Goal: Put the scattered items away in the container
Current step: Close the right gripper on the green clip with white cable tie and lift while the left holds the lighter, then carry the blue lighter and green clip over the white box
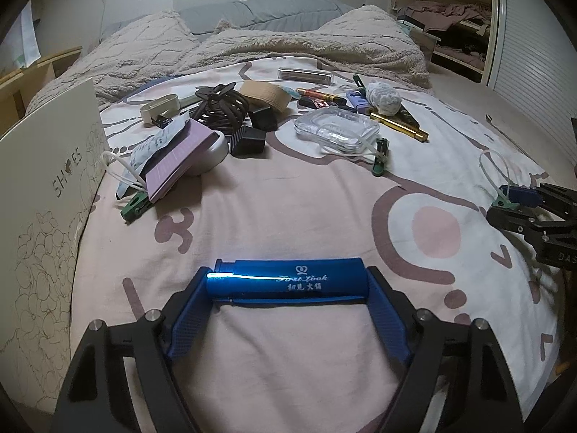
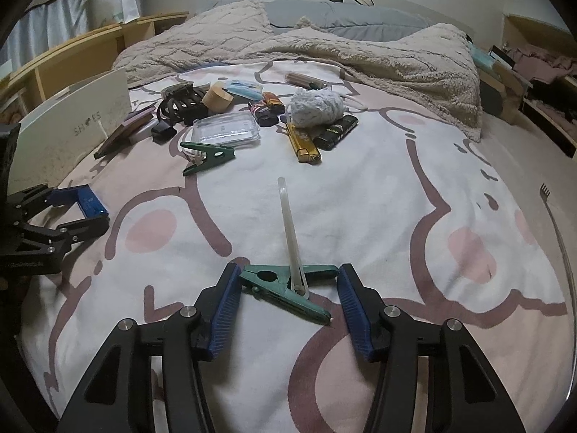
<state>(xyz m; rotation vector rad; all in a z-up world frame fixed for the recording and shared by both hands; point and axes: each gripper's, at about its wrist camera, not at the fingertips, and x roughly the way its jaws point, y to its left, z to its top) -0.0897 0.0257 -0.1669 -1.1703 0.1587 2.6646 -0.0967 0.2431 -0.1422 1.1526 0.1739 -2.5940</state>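
At nine o'clock in the left wrist view we note the shoe box (image 1: 50,195), the likely container, standing on the bed (image 1: 288,209) just beside the clutter pile (image 1: 223,119). Our left claw (image 1: 288,288) spans a blue lighter (image 1: 285,277) end to end, pads touching both ends; it looks gripped, though lift-off we cannot confirm. At three o'clock, our right claw (image 2: 288,288) sits wide apart around a green clip (image 2: 285,288) with a clear tube (image 2: 290,231) in its bite, pads not yet touching it. We judge the step: picking up, left ahead of right. Next: swing the lighter toward nine o'clock over the box and release; right must close squarely, as the clip lies skewed and could pivot.
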